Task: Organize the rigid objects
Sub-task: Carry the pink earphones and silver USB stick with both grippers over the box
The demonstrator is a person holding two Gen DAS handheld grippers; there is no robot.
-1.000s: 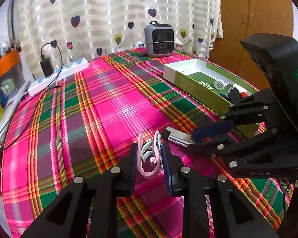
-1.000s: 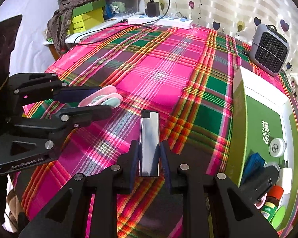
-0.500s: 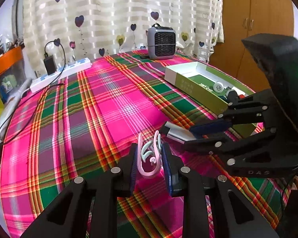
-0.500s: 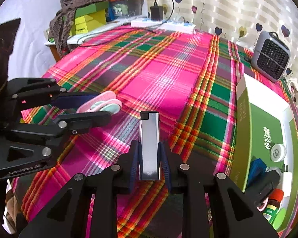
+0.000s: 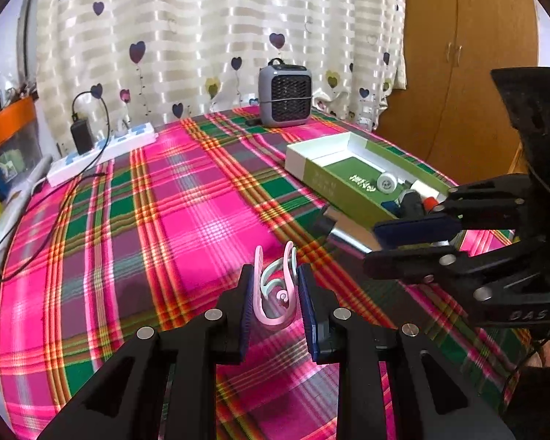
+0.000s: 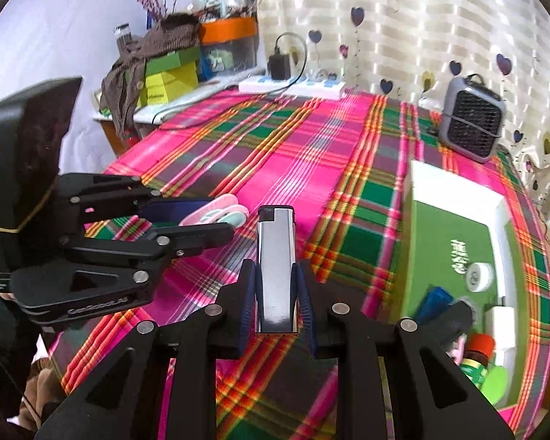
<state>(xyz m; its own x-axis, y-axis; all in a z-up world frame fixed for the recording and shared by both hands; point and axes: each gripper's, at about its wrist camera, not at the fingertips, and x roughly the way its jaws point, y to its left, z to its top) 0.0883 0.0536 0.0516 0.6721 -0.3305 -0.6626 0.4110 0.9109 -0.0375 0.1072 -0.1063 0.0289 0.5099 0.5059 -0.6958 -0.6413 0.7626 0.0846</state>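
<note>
My left gripper (image 5: 276, 302) is shut on a pink and mint plastic clip (image 5: 277, 291), held above the plaid tablecloth. The clip also shows in the right wrist view (image 6: 216, 213). My right gripper (image 6: 276, 293) is shut on a silver lighter (image 6: 276, 256) with a black top, also lifted above the cloth. The lighter shows in the left wrist view (image 5: 350, 233), to the right of the clip. An open green and white box (image 6: 454, 227) lies to the right and holds several small items; it also shows in the left wrist view (image 5: 333, 178).
A grey mini heater (image 5: 284, 96) stands at the table's far edge. A white power strip (image 5: 102, 154) with a black charger and cable lies at the far left. Boxes and a cloth (image 6: 157, 69) are piled on a side surface beyond the table.
Both grippers have lifted higher above the cloth with their objects held. The right gripper has shifted toward the green box.
</note>
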